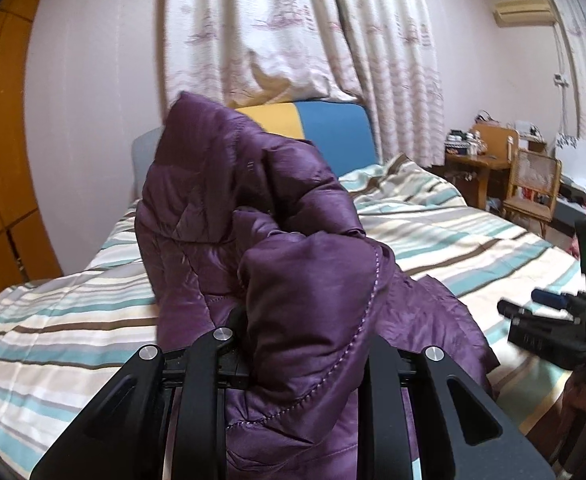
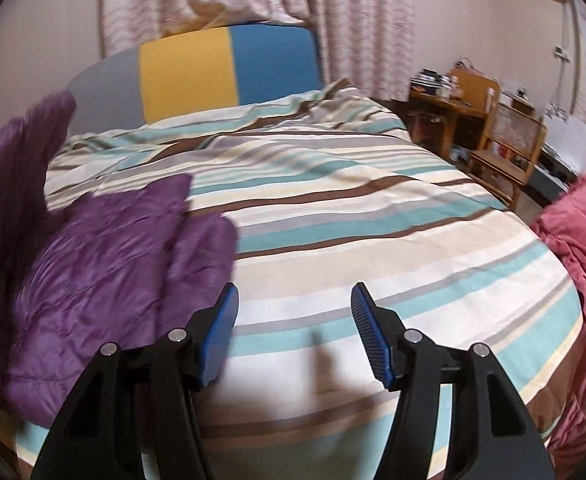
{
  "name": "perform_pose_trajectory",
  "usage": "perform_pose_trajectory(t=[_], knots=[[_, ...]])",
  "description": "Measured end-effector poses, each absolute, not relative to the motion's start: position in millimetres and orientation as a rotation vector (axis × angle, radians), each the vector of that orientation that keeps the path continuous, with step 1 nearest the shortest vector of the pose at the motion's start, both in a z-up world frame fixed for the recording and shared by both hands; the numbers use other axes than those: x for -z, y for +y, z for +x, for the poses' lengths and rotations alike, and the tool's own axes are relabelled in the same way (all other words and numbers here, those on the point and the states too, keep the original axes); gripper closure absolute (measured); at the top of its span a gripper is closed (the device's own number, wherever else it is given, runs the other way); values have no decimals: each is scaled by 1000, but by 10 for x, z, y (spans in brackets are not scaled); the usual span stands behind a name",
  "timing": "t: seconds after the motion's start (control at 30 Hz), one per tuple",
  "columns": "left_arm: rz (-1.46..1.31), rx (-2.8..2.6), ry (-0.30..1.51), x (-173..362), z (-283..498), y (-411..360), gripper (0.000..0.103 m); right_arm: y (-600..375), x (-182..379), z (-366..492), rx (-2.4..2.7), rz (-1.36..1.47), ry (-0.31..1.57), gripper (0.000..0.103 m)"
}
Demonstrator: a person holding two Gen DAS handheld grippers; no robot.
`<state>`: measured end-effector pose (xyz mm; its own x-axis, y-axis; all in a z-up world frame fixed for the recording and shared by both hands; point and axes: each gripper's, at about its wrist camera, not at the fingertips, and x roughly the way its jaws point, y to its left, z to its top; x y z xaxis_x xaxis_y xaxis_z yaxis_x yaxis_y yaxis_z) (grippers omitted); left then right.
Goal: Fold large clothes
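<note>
while fingers (image 1: 301, 344) pinch purple jacket (image 1: 253, 208), no legible writing

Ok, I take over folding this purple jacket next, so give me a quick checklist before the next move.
1. Left gripper clamped on purple jacket: ok.
2. Right gripper open, nothing between its pads: ok.
3. Jacket spread flat on striped bedspread: not ok, bunched and partly lifted.
4. Bare bedspread for laying out: ok.
5. Pink garment apart from jacket: ok.
6. Jacket's zip closed: cannot tell.
</note>
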<state>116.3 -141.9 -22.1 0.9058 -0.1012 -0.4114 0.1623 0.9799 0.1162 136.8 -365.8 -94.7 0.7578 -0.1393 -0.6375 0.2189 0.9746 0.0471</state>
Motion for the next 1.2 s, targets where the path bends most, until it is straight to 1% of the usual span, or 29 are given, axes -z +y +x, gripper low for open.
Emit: perform_pose_trajectory(t=[0.3,0.53,0.73,0.77,0.8,0.83,0.87,0.9,0.93,1.07,1.2], knots=[[192,235,478,468,1227,-1811,82,-4013,902,1329,278,192,686,45],[218,321,551,744,1295,-2093,82,-4042,926,1331,288,206,698,45],[269,344,568,886,1325,-2227,82,-4009,968,1333,269,217,710,45],[263,350,567,878,1330,-2216,79,-4004,970,1334,263,219,710,45],[245,370,566,853,1324,-2190,70,-3990,966,1334,254,221,710,45],[231,389,568,825,1313,-2163,58,-3982,960,1337,249,221,709,45],[218,410,573,795,1302,-2145,51,-3964,949,1333,245,221,705,44],[199,442,580,754,1280,-2128,32,-3945,937,1328,239,220,702,44],[157,489,575,684,1232,-2091,19,-3929,925,1322,232,220,699,43],[41,558,533,433,1088,-1928,18,-3891,883,1311,206,227,685,42],[-106,501,495,210,1117,-1478,18,-3831,803,1296,172,236,674,42]])
